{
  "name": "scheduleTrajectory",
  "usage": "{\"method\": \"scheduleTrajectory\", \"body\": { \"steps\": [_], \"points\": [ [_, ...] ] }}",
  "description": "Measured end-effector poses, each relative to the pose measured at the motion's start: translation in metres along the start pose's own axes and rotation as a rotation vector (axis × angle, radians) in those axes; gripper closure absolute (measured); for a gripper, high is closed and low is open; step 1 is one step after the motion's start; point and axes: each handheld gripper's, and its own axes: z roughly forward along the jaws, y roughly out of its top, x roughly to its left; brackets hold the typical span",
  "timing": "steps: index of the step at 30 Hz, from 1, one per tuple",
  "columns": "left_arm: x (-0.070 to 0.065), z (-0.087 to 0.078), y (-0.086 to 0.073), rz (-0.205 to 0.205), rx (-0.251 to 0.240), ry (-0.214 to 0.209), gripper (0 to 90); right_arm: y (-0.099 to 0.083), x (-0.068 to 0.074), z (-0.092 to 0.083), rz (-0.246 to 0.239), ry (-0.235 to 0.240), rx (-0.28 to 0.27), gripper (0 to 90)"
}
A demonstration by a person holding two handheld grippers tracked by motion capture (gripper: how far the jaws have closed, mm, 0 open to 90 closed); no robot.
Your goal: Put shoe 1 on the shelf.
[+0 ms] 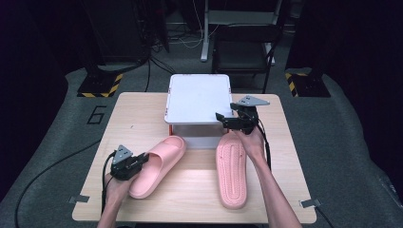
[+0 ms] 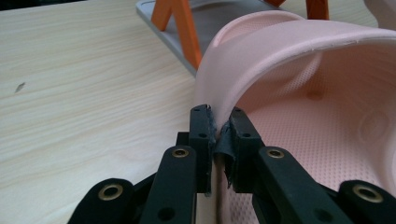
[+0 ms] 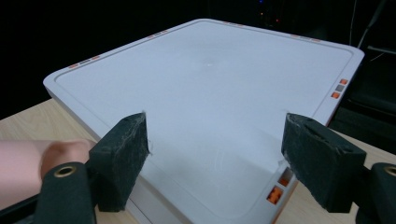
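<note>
Your left gripper (image 2: 217,140) has its jaws clamped on the strap edge of the upright pink foam slipper (image 1: 159,164), just in front of the white two-tier plastic rack (image 1: 197,97). Right gripper (image 1: 236,121) hangs wide open over the rack's corner, so lift slowly.

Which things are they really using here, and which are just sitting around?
Being used:
left hand-held gripper, clamped on the upright pink slipper
right hand-held gripper, open over the white shelf
upside-down slipper

Just around:
black chair
floor cables

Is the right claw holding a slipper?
No, the right claw stands wide open over the white shelf top, nothing between its pads.
</note>
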Motion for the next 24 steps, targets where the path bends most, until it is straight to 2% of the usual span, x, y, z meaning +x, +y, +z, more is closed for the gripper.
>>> {"method": "scheduleTrajectory", "body": {
  "steps": [1,5,8,9,10,11,12,13,15,17,20,21,22,24],
  "points": [
    [-0.003,0.002,0.002,-0.005,-0.003,0.004,82.3,-0.001,0.0,0.003,0.012,0.002,0.007,22.2],
    [-0.012,0.015,0.011,-0.012,-0.006,0.012,82.3,-0.003,0.0,0.01,0.008,-0.004,0.016,22.7],
    [-0.019,0.029,0.017,-0.031,-0.004,0.026,82.4,-0.003,0.001,0.012,-0.008,-0.01,0.024,23.4],
    [-0.022,0.037,0.018,-0.045,-0.011,0.042,82.4,-0.003,0.002,0.012,-0.016,-0.021,0.027,23.4],
    [-0.025,0.047,0.021,-0.058,0.005,0.057,82.4,-0.003,0.004,0.013,-0.026,-0.031,0.031,23.3],
    [-0.025,0.047,0.021,-0.058,0.005,0.057,82.4,-0.003,0.004,0.013,-0.026,-0.031,0.031,23.3],
    [-0.028,0.057,0.023,-0.09,0.004,0.077,82.3,-0.004,0.004,0.013,-0.028,-0.036,0.022,23.5],
    [-0.028,0.057,0.023,-0.09,0.004,0.077,82.3,-0.004,0.004,0.013,-0.027,-0.036,0.023,23.6],
    [-0.032,0.068,0.027,-0.124,0.003,0.09,82.4,-0.004,0.004,0.013,-0.027,-0.037,0.024,23.6],
    [-0.037,0.08,0.03,-0.143,-0.01,0.122,82.5,-0.004,0.003,0.013,-0.027,-0.036,0.024,23.5],
    [-0.044,0.097,0.034,-0.177,0.001,0.169,82.5,-0.004,0.004,0.013,-0.028,-0.037,0.024,23.5],
    [-0.047,0.106,0.037,-0.184,0.01,0.197,82.5,-0.004,0.004,0.013,-0.026,-0.04,0.022,23.5],
    [-0.047,0.106,0.037,-0.184,0.01,0.197,82.5,-0.004,0.004,0.013,-0.026,-0.04,0.022,23.5],
    [-0.05,0.115,0.041,-0.204,0.015,0.234,82.5,-0.004,0.004,0.013,-0.028,-0.041,0.021,23.5]
  ]
}}
